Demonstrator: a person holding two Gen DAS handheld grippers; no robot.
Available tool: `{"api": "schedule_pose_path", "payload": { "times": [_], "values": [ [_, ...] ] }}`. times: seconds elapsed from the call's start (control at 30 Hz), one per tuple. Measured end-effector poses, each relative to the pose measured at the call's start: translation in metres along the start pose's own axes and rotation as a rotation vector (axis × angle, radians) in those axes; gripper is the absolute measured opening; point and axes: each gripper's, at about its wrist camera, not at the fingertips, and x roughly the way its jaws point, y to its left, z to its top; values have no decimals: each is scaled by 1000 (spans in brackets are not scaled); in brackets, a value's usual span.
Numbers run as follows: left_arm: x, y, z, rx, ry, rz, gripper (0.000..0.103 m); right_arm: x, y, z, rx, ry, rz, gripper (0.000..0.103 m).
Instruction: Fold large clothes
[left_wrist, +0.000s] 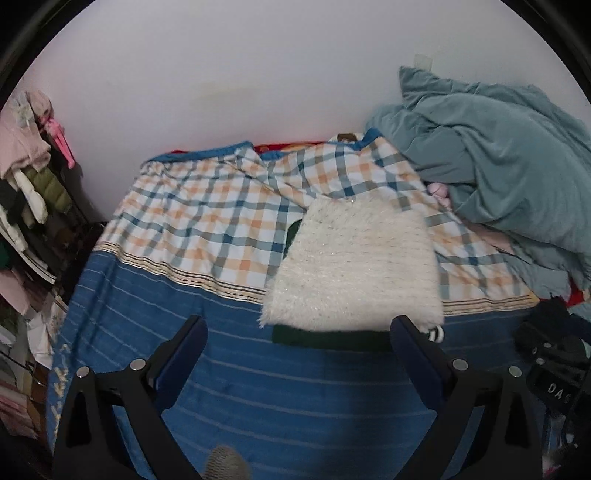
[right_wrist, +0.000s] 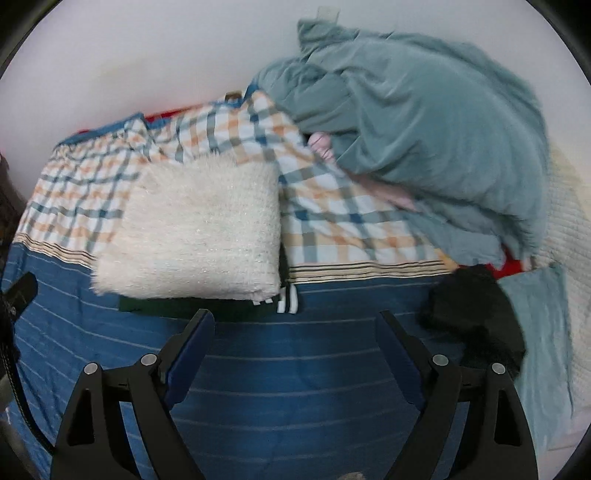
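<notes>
A fluffy cream-white garment (left_wrist: 354, 266) lies folded into a neat rectangle on the bed, on top of a dark green garment (left_wrist: 332, 338) whose edge shows below it. It also shows in the right wrist view (right_wrist: 192, 229), with a striped white and dark cuff (right_wrist: 288, 299) at its lower right corner. My left gripper (left_wrist: 299, 325) is open and empty, just in front of the pile. My right gripper (right_wrist: 295, 321) is open and empty, also just in front of it.
The bed has a blue striped and checked cover (left_wrist: 207, 221). A crumpled teal duvet (right_wrist: 424, 140) is heaped at the back right. A black garment (right_wrist: 472, 317) lies at the right. A rack of hanging clothes (left_wrist: 26, 184) stands at the left. A white wall is behind.
</notes>
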Motion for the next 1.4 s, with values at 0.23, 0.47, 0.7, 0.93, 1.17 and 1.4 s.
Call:
{"api": "schedule_pose_path", "payload": {
  "times": [0.23,0.47,0.7,0.93,1.17,1.4],
  "values": [
    [-116,8,-9,9,-55,-3,101,-144,-24,-23,31,-74,-17,90],
    [-206,21,-17,-17,-74,-23,101,-277,-43,-47,26,-139,-16,90],
    [-271,28,-26,-8,-95,-42,101,-377,-53,-66,9,-232,-12,90],
    [-315,37,-29,3,-116,-10,101,-436,-62,-84,16,-268,1,90],
    [-340,44,-35,-2,-128,-35,101,-464,-64,-96,10,-282,16,90],
    [-353,49,-43,-4,-138,-39,101,-483,-62,-101,-8,-305,7,90]
  ]
}}
